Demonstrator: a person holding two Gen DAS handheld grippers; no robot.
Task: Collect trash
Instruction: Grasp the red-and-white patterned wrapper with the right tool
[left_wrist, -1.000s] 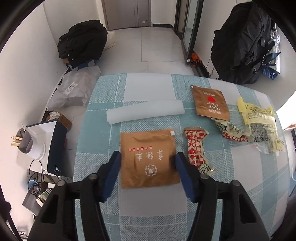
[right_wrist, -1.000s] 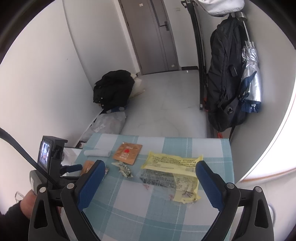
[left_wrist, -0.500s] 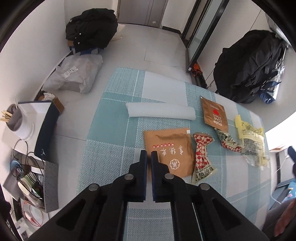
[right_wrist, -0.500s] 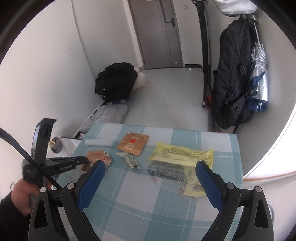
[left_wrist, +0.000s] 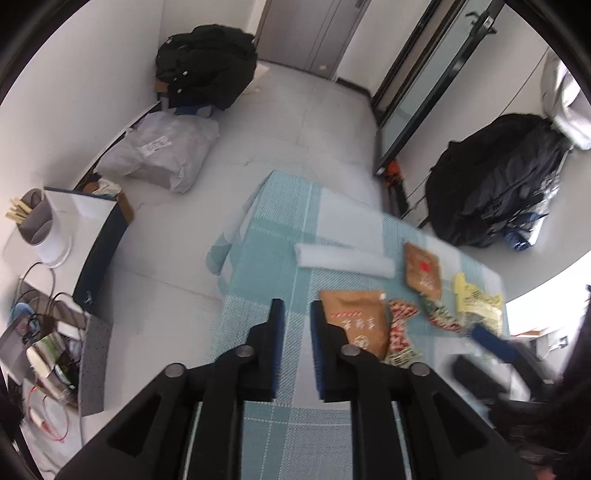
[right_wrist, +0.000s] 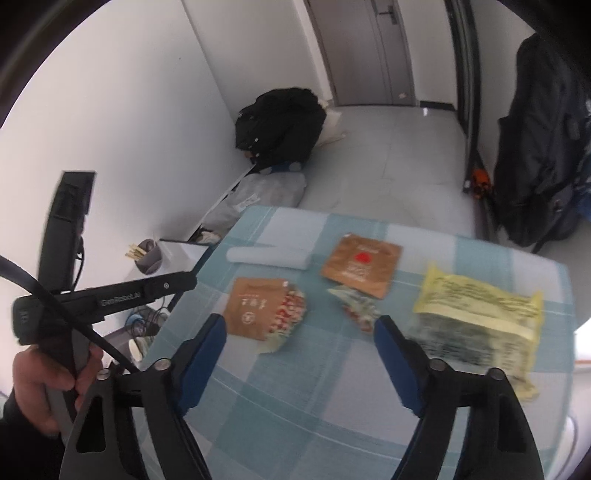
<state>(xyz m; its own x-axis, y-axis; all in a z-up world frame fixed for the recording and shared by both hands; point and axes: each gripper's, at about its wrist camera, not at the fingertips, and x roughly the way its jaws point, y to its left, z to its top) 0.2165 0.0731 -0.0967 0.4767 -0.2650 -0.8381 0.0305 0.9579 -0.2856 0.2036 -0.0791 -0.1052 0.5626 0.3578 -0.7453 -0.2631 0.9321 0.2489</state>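
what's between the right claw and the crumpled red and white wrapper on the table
Nothing visible. The right claw is open above the checked tablecloth, and only bare cloth lies between it and the crumpled wrapper. The brown packet sits off to the left, the yellow bag to the right.

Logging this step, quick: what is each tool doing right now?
Left tool: slightly open, holding nothing.
Right tool: wide open, holding nothing.

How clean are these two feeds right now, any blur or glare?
Left wrist: motion-smeared, worst at the right gripper and yellow wrapper; window glare at right edge. Right wrist: milder blur on the yellow wrapper; both views fisheye-curved, dark corners.
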